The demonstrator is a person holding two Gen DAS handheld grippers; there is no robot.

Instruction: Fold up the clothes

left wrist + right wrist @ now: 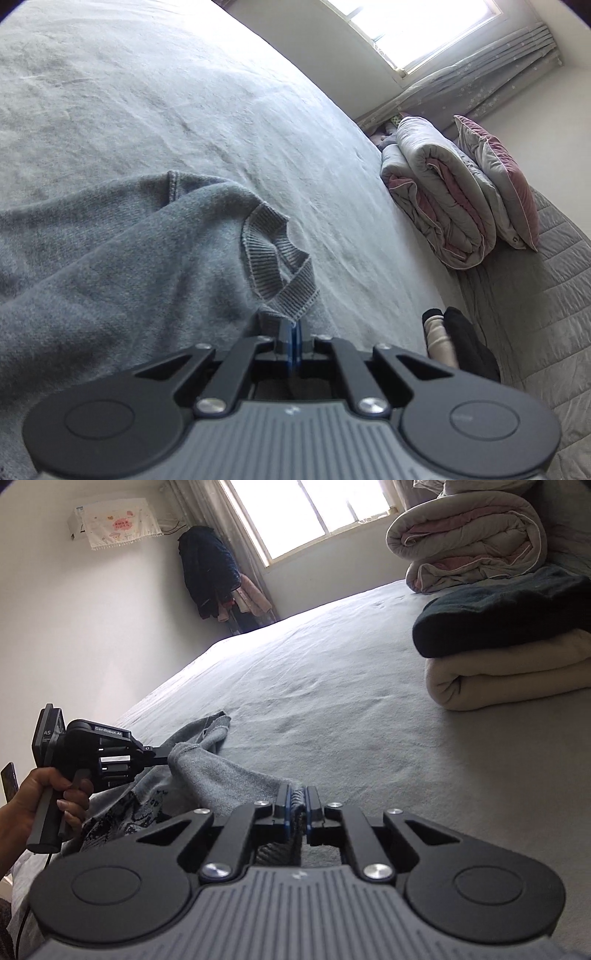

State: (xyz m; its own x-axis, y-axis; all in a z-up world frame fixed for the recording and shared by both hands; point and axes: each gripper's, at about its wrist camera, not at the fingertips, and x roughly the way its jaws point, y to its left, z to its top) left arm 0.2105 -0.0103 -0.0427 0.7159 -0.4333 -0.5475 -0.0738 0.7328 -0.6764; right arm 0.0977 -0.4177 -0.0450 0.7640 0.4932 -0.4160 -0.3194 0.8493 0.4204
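- The grey sweater (207,771) lies rumpled on the bed (351,709), at its near edge.
- The left gripper (294,328) is pressed together on the sweater's ribbed cuff (280,258).
- The right gripper (303,801) pinches a ribbed fold of the sweater.
- Folded clothes (509,657), dark on cream, sit well apart from the sweater, toward the rolled quilt (469,535).
- A hand (40,801) holds the left gripper's handle.
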